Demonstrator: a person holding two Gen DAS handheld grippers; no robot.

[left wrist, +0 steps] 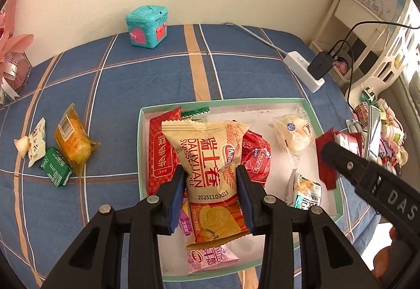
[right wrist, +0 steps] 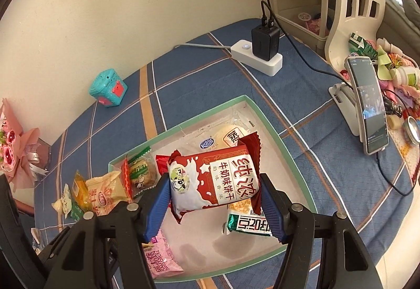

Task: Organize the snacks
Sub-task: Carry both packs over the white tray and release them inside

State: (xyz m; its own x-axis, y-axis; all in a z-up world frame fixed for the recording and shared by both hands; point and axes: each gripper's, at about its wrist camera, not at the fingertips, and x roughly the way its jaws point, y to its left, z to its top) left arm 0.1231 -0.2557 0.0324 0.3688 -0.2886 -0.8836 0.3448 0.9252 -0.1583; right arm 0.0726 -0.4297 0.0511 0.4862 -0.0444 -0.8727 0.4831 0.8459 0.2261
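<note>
My left gripper [left wrist: 211, 176] is shut on a tan Swiss roll packet [left wrist: 210, 157], held upright above the left half of a green-rimmed white box [left wrist: 140, 157]. My right gripper [right wrist: 214, 184] is shut on a red and white milk biscuit packet [right wrist: 215, 181], held over the box's [right wrist: 275, 136] right half. In the box lie a red packet [left wrist: 160, 155], a round red packet [left wrist: 256, 157], a clear-wrapped pastry [left wrist: 294, 136], a green and white packet [left wrist: 307, 192] and a pink roll packet [left wrist: 210, 257]. Left of the box, a yellow packet [left wrist: 73, 142], a small green packet [left wrist: 56, 167] and a white sweet [left wrist: 36, 142] lie on the cloth.
The blue checked tablecloth [left wrist: 118, 79] meets a cream wall. A teal toy chest [left wrist: 147, 26] stands at the back. A white power strip with a black charger [left wrist: 307, 68] lies at the back right. A phone on a stand [right wrist: 367, 105] and clutter fill the right edge; a pink bouquet [right wrist: 15, 152] sits left.
</note>
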